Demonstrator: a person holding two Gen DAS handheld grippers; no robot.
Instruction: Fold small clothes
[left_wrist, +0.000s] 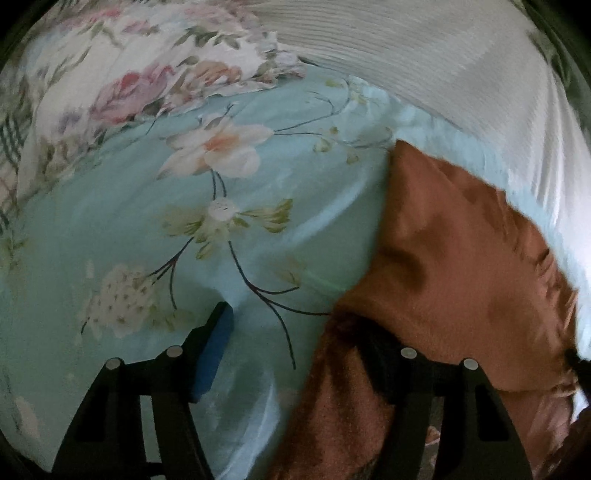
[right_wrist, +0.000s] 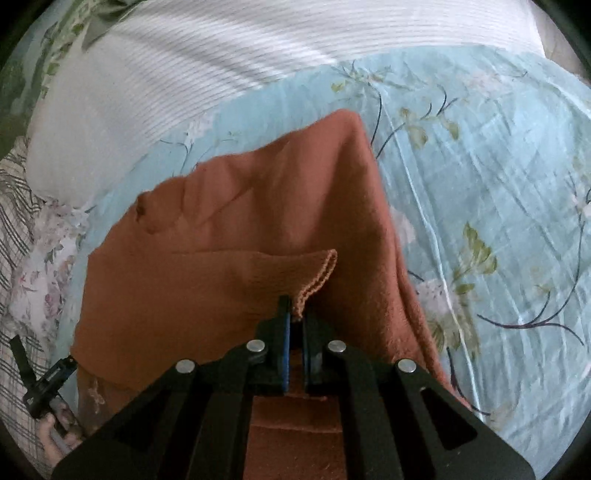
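Floral bedsheet carries the rust-brown knit garment. Right gripper pinches its ribbed cuff; left gripper spread wide, one finger under cloth. Mid-fold: next, carry the cuff across.

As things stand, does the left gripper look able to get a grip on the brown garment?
Probably yes. The left gripper is open, and the brown garment already drapes over its right finger, with nothing between them. The right gripper is shut on a ribbed hem of the same garment.
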